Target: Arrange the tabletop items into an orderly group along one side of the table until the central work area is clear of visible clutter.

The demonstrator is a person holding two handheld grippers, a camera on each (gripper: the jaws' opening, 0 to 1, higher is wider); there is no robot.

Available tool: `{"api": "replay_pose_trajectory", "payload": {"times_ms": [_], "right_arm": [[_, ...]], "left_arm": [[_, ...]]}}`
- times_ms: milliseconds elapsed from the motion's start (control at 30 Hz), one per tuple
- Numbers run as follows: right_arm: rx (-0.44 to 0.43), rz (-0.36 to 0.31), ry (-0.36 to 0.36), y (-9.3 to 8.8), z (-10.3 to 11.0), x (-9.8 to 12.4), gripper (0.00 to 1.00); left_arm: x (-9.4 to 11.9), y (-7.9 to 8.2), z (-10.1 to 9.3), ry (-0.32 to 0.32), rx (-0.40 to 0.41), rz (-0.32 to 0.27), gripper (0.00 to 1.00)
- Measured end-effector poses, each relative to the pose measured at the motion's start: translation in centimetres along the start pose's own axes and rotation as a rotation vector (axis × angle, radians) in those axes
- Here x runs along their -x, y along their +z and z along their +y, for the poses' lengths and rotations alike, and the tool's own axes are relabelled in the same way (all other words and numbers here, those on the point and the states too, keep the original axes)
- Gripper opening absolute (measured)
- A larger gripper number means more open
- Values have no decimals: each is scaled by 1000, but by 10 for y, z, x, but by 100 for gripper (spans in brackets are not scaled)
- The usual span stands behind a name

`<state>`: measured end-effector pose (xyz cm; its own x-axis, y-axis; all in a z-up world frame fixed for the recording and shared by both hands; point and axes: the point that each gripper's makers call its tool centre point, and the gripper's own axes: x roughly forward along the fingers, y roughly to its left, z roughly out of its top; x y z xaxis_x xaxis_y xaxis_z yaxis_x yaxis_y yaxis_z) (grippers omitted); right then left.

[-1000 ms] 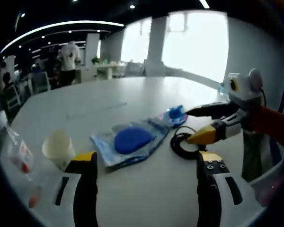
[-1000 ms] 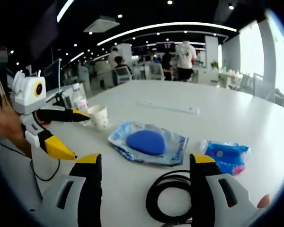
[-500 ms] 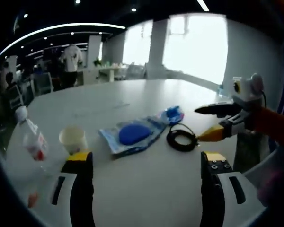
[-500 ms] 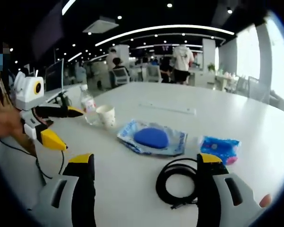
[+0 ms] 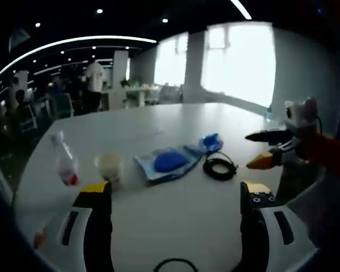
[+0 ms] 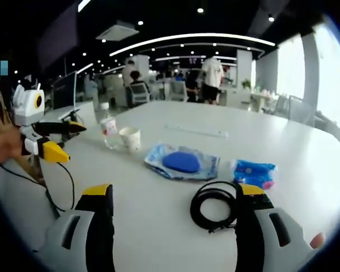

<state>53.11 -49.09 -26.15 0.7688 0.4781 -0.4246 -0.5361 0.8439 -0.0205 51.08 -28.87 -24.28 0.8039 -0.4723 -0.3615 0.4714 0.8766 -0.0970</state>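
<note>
Blue pouch [image 6: 183, 162] flat mid-surface [image 6: 306, 147], long axis running from paper cup [image 6: 130, 139] toward small blue packet [image 6: 255, 173], black cable coil [image 6: 215, 205] nearby. Left gripper [image 5: 173, 212] and right gripper [image 6: 173, 212] both wide open, holding nothing.

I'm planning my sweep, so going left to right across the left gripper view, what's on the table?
Water bottle → paper cup → clear bag with a blue pad → small blue packet → coiled black cable → the right gripper, open.
</note>
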Motion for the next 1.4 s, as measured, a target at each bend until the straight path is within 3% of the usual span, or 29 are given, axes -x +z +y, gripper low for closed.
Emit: {"api": "replay_pose_trajectory", "payload": {"times_ms": [367,633,933,1133,1300,1400], "right_arm": [[-12,-5,-72,-7,7,21,88],[-29,-22,-120,-7,11,38,87],[-38,-61,-189,-1,6,50,89],[-51,-55,-229,-4,-1,52,96],[-99,-60,-221,-5,-4,51,100],[-93,-54,-201,-7,1,49,100]], "left_arm": [[39,-17,15,47,21,6,92],[65,-19,19,80,32,-14,92],[77,-29,25,106,37,-18,93],[73,-28,26,95,40,-26,97],[71,-33,20,23,129,-15,99],[72,-37,19,-3,113,8,99]]}}
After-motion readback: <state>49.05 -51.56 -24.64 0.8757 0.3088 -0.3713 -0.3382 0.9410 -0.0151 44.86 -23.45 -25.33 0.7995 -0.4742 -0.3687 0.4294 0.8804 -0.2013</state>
